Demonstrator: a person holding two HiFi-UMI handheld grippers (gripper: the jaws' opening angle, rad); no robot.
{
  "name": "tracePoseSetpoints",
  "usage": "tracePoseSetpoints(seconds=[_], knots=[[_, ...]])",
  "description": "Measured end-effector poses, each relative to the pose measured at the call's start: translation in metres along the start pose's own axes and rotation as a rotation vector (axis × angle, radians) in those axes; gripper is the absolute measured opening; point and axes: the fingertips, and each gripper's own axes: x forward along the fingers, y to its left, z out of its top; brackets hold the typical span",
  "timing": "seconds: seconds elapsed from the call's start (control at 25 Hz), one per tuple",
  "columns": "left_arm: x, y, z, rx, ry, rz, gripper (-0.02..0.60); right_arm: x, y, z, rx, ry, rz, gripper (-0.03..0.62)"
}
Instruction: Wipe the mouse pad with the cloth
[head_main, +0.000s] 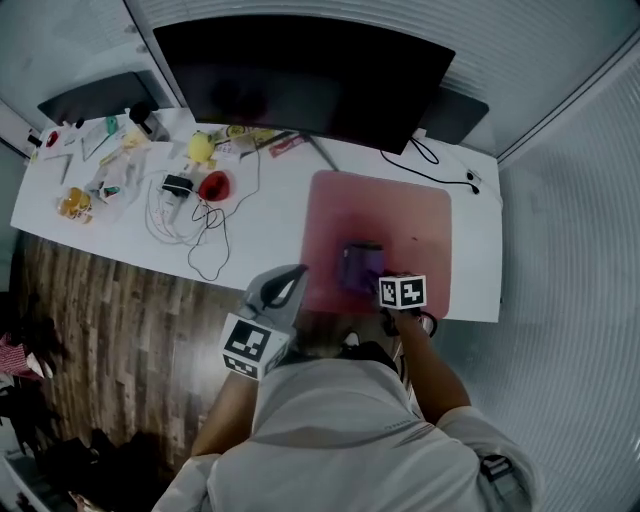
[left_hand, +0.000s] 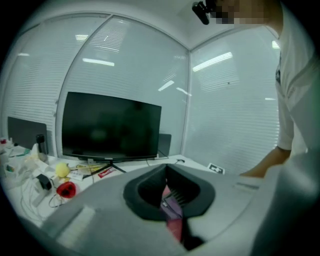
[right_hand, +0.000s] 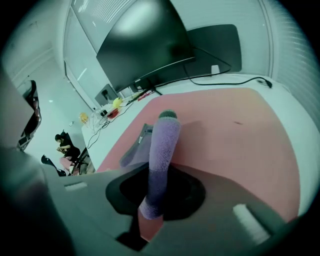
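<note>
Right gripper (head_main: 372, 278) with cloth (head_main: 360, 263) on the pink mouse pad (head_main: 400, 210).
Its jaws are clamped on the purple cloth; the left gripper (head_main: 296, 272), jaws together and empty, hovers at the desk (head_main: 260, 235) edge.

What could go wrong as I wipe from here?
1. The left gripper hangs beside the mouse pad, shut on nothing, so the pad may slide under the cloth.
2. The right gripper pinches only a narrow fold of cloth; it might pull free.
3. A long stroke could snag the black cable beyond the pad's far edge.
</note>
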Motion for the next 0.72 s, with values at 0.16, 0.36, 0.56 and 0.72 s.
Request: tracePoseSetpoints(seconds=[0.16, 0.36, 0.56, 0.72], knots=[[0.036, -0.058, 0.003, 0.009, 0.005, -0.036, 0.002, -0.046, -0.075, -0.015, -0.011, -0.020, -0.081, 0.058], [0.071, -0.108, 0.000, 0.022, 0.013, -0.082, 0.002, -0.094, -0.153, -0.033, 0.053, -0.057, -0.151, 0.058], [0.090, -0.134, 0.000, 0.038, 0.017, -0.106, 0.002, -0.135, -0.212, -0.047, 0.146, -0.104, -0.231, 0.060], [0.087, -0.137, -0.001, 0.026, 0.032, -0.081, 0.002, -0.158, -0.241, -0.056, 0.252, -0.146, -0.262, 0.058]])
